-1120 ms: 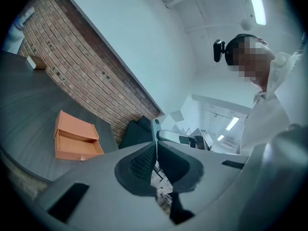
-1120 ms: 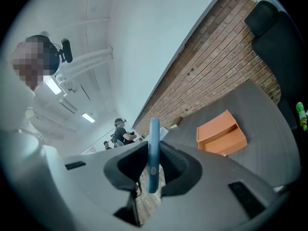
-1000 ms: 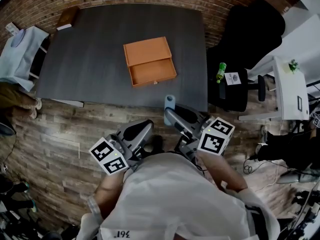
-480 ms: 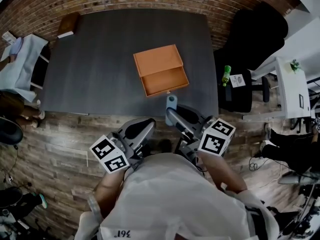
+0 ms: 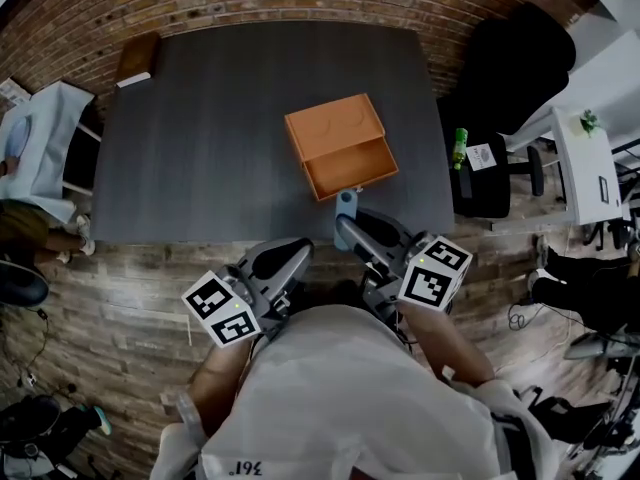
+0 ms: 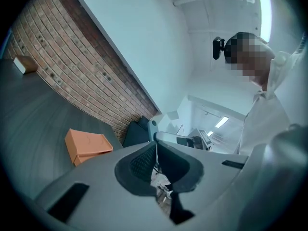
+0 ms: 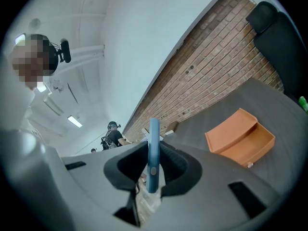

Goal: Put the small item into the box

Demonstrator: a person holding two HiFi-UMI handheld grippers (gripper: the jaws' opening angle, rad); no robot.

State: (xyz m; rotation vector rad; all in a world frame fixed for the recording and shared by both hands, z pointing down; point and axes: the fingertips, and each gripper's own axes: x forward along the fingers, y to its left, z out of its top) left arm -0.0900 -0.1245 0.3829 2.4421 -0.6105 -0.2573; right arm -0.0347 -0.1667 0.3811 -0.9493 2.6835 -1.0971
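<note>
An orange box [image 5: 335, 128] sits on the dark table [image 5: 200, 138], its drawer [image 5: 352, 165] pulled open toward me. My right gripper [image 5: 352, 226] is shut on a small flat blue item [image 5: 346, 204], held upright just off the table's near edge, in front of the drawer. In the right gripper view the blue item [image 7: 153, 153] stands on edge between the pads, with the box [image 7: 239, 138] ahead to the right. My left gripper [image 5: 288, 260] hangs lower left, over the floor, jaws shut and empty [image 6: 155, 154]. The box [image 6: 86, 146] lies to its left.
A small brown block [image 5: 137, 58] lies at the table's far left corner. A black office chair [image 5: 510, 78] and a green bottle [image 5: 461, 146] stand right of the table, with a white desk [image 5: 585, 158] beyond. A white cart [image 5: 30, 148] stands at left. Brick wall behind.
The table and box have slid down and right in the head view, so the box now lies closer to my right gripper. Both grippers keep their pose; the blue item stays gripped.
</note>
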